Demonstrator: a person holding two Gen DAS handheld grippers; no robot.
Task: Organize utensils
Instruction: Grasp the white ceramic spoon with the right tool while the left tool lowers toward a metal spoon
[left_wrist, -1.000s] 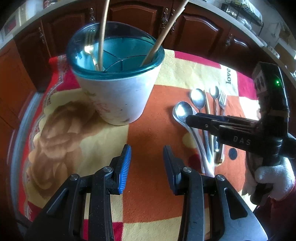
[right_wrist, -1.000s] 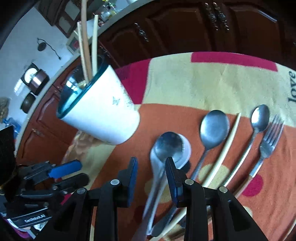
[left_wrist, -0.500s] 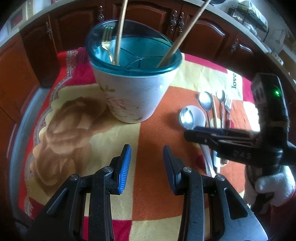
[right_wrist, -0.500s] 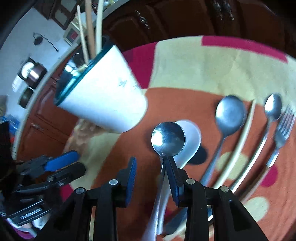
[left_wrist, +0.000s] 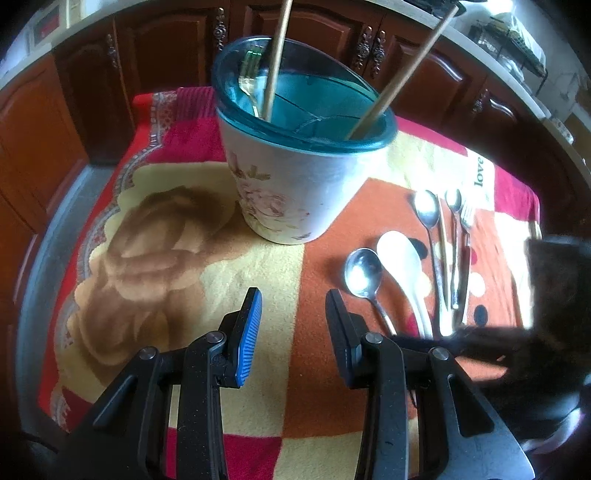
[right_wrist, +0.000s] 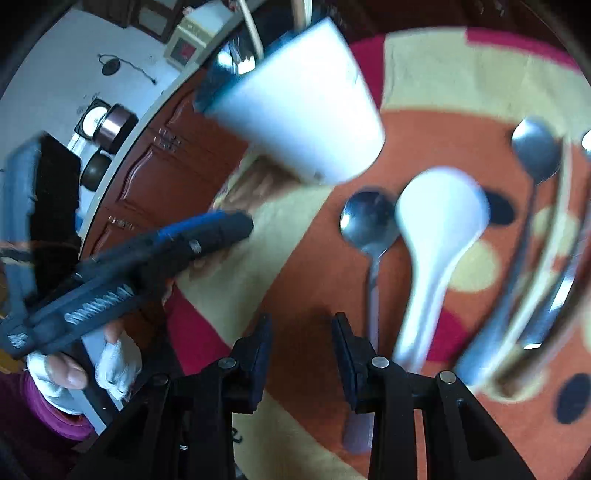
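A white flowered utensil holder (left_wrist: 295, 192) with a teal divided insert stands on a patchwork blanket (left_wrist: 177, 258) of orange, cream and red. It holds a fork (left_wrist: 248, 85) and two wooden chopsticks (left_wrist: 275, 59), one on each side. Dark wooden cabinets (left_wrist: 155, 59) run behind the blanket's far edge.

To the holder's right lie the loose utensils in a rough row: a steel spoon (left_wrist: 364, 275), a white plastic ladle-spoon (left_wrist: 400, 262) just beside it, then a second steel spoon (left_wrist: 426, 214), a chopstick (left_wrist: 443, 251), a small spoon (left_wrist: 454, 201) and a fork (left_wrist: 466, 221), their handles bunched together.

The left gripper (left_wrist: 293, 325) hovers over bare blanket in front of the holder, jaws parted and empty. The right gripper (right_wrist: 301, 354) hangs just left of the steel spoon's handle, its jaws apart with nothing between them; that view is blurred. A white-gloved hand (right_wrist: 92, 373) grips the left tool.
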